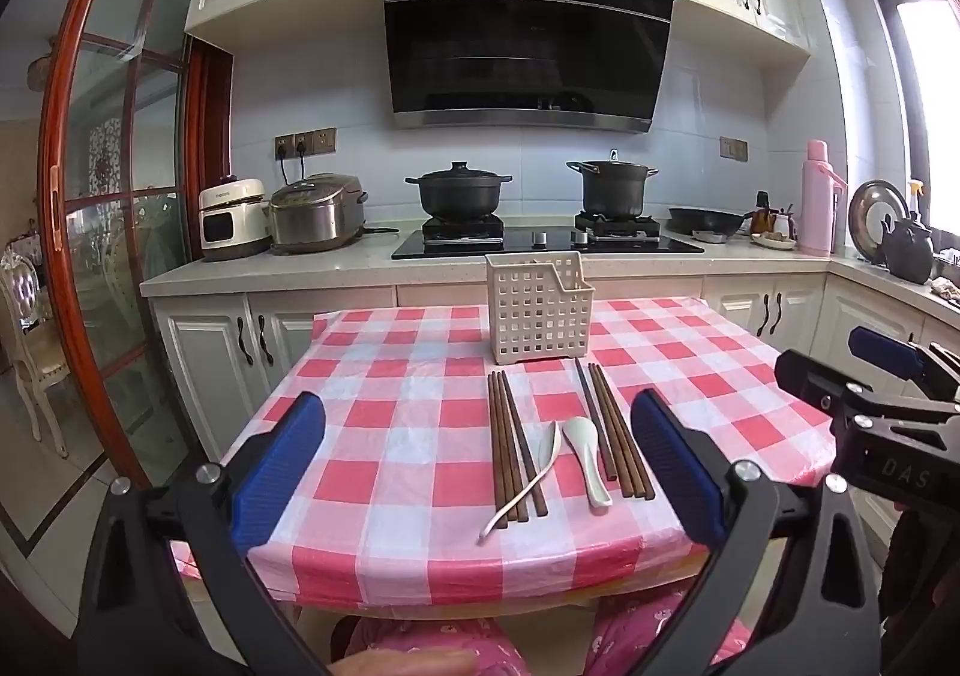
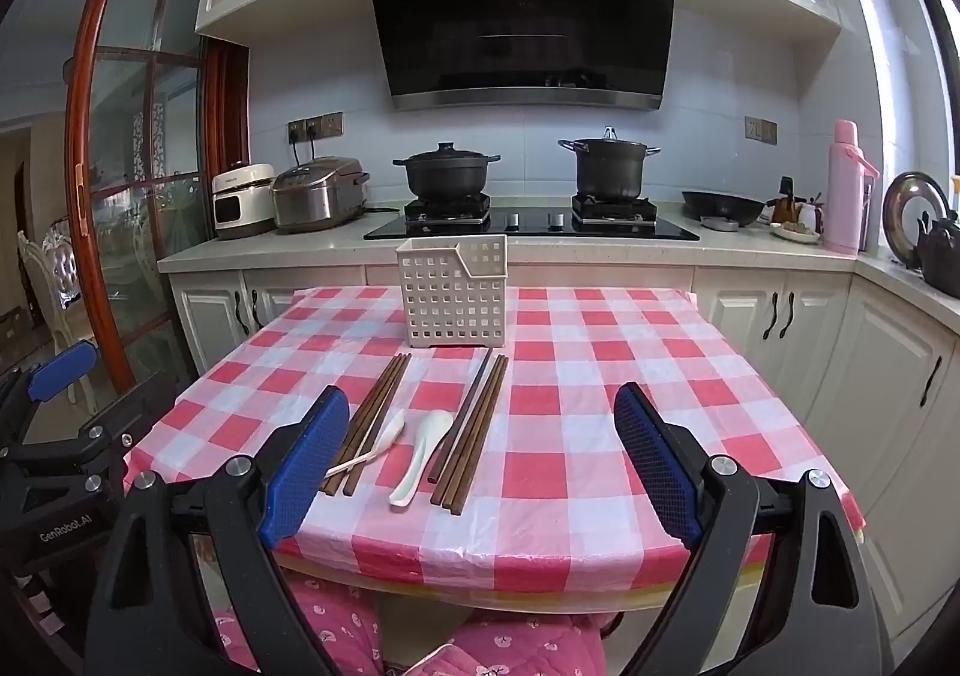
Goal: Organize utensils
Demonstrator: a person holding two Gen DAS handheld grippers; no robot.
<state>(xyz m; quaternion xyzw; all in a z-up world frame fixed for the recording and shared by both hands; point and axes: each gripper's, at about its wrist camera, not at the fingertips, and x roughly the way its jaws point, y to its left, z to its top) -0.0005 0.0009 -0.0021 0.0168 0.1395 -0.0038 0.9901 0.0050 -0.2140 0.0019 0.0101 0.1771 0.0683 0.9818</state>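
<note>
On the red-and-white checked table (image 1: 384, 436) (image 2: 576, 424) lie two bundles of brown chopsticks (image 1: 513, 439) (image 1: 615, 430) with two white spoons (image 1: 531, 475) (image 1: 587, 451) between them. In the right wrist view the chopsticks (image 2: 375, 412) (image 2: 474, 424) and spoons (image 2: 375, 445) (image 2: 423, 451) show the same layout. A white perforated holder (image 1: 537, 310) (image 2: 453, 292) stands upright behind them. My left gripper (image 1: 480, 472) hangs open at the table's near edge, with nothing between its fingers. My right gripper (image 2: 480, 460) is open and empty too; it also shows at the left wrist view's right edge (image 1: 888, 370).
Behind the table runs a kitchen counter (image 1: 372, 265) with a black hob, two black pots (image 1: 459, 193) (image 1: 612, 187), two cookers (image 1: 282, 214) and a pink flask (image 1: 817, 196). A wood-framed glass door (image 1: 114, 232) stands at left. Pink-patterned trousers (image 2: 516, 643) show below the table edge.
</note>
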